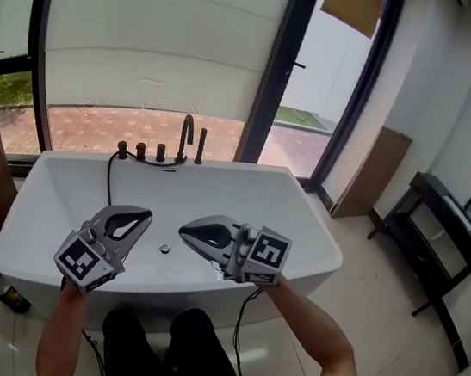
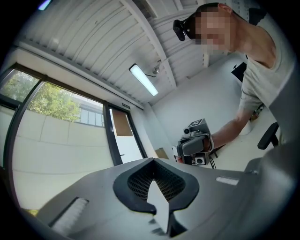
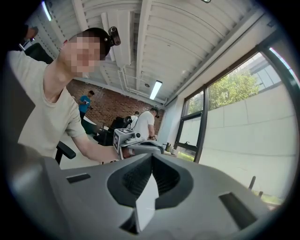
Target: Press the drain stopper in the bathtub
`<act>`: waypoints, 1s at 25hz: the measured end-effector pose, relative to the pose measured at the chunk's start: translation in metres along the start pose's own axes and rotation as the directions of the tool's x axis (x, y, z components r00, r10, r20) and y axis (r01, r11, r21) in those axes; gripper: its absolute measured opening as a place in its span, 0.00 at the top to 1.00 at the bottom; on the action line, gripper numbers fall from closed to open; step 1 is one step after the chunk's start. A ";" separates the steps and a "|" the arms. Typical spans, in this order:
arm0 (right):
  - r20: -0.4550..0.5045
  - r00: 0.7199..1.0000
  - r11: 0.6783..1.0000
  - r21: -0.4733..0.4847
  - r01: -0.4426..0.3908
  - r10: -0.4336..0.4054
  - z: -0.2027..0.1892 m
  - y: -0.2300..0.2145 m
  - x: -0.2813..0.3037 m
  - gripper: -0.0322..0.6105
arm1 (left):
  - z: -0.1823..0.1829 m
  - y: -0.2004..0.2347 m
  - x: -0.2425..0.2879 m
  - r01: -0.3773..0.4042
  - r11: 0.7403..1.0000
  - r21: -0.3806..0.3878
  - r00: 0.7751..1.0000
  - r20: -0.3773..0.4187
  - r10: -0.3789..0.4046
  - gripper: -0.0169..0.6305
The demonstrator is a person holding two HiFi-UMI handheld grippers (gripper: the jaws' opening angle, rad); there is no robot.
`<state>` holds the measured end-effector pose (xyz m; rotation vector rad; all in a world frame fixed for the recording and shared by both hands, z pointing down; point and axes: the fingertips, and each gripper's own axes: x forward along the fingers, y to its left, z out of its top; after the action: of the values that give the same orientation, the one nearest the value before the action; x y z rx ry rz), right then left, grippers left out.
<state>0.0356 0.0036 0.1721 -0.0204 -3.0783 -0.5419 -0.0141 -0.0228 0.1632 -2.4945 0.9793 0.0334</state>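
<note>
Both grippers are closed down to nothing. In their own views the left gripper point(image 2: 153, 171) and the right gripper point(image 3: 151, 164) each have their jaw tips pressed together, with nothing held. Only the head view shows the white bathtub point(image 1: 320, 238). There the two grippers are held over it, tips turned toward each other. The small round drain stopper point(image 1: 164, 249) sits on the tub floor between them, untouched. The gripper views look upward instead, taking in a ceiling light point(image 2: 144, 79) and a brick wall point(image 3: 108, 105).
</note>
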 end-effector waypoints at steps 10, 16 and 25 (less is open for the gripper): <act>0.026 0.997 0.978 -0.200 -0.064 0.071 0.077 0.113 -0.027 0.95 | 0.108 -0.089 -0.031 0.095 0.992 0.081 0.988 0.114 -0.104 0.99; -0.040 0.999 0.968 -0.250 -0.019 0.010 0.081 0.157 -0.036 0.95 | 0.129 -0.128 -0.049 0.128 0.991 0.046 0.979 0.152 -0.133 0.99; 0.128 0.991 0.988 -0.148 0.052 -0.033 0.093 0.178 -0.061 0.95 | 0.126 -0.155 -0.066 0.159 0.987 0.001 0.973 0.167 -0.156 0.99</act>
<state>0.0986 0.2020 0.1445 0.0106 -3.1563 -0.8051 0.0545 0.1723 0.1253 -2.5257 0.7133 0.1960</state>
